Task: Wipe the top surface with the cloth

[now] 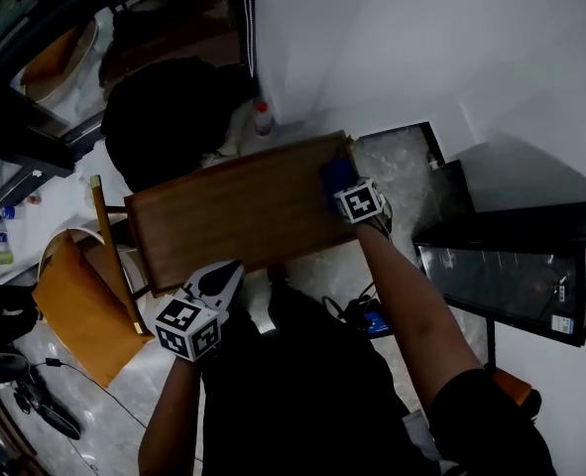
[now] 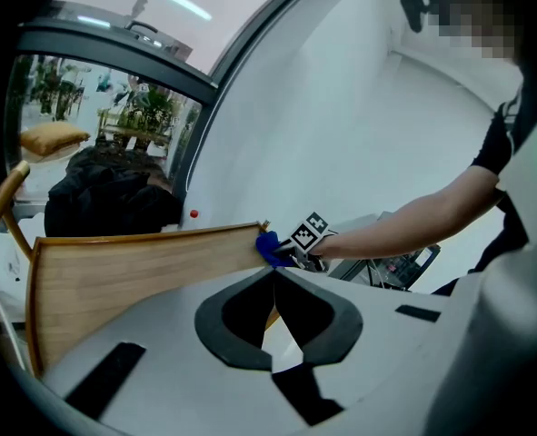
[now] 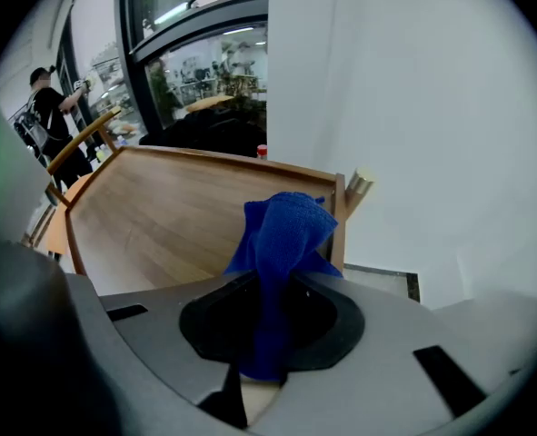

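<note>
Right hand-held gripper [image 3: 270, 284] clamps the cloth [image 3: 282, 230] at the worktop's [image 1: 233, 216] far right corner — left hand-held gripper [image 2: 273, 275], jaws together, near edge.

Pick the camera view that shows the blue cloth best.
Right gripper view: the blue cloth sits large and central, pinched by the right gripper. The head view shows only a small patch; the left gripper view, a distant speck.
</note>
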The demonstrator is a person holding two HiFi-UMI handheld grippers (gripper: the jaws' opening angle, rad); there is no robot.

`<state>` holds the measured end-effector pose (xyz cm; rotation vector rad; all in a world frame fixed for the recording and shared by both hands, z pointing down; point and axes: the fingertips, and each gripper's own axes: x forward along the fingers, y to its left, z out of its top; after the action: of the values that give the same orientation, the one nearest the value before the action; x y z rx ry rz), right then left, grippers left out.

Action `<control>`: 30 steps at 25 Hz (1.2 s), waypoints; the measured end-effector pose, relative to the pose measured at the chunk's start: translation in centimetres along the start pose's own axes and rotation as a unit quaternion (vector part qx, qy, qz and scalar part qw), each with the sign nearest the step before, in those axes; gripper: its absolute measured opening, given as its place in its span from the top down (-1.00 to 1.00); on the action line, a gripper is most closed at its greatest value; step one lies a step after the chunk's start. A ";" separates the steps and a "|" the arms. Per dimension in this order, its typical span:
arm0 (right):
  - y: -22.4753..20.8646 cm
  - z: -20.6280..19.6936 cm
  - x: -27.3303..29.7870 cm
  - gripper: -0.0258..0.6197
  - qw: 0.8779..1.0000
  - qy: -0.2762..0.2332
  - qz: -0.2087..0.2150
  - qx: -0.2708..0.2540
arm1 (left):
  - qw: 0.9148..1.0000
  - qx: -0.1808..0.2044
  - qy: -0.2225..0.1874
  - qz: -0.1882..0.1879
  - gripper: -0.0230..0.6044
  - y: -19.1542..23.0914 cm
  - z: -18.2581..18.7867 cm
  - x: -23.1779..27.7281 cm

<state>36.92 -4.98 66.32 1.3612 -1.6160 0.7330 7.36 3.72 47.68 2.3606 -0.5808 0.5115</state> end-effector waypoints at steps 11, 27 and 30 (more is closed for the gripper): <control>4.4 2.3 -1.9 0.72 0.996 -0.051 0.010 0.072 | 0.999 -0.021 -0.037 0.021 0.89 5.6 -0.8 -8.5; 45.8 15.9 0.3 0.72 0.949 -0.087 0.303 -0.015 | 0.997 -0.033 -0.038 0.064 0.89 13.7 -4.5 -20.6; 50.9 15.7 1.4 0.72 0.944 -0.071 0.322 -0.031 | 0.996 -0.044 -0.030 0.073 0.89 14.4 -5.9 -22.1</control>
<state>-16.27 -7.58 65.45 0.8394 -2.2146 0.9606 -19.72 3.70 48.14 2.2678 -0.7919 0.4698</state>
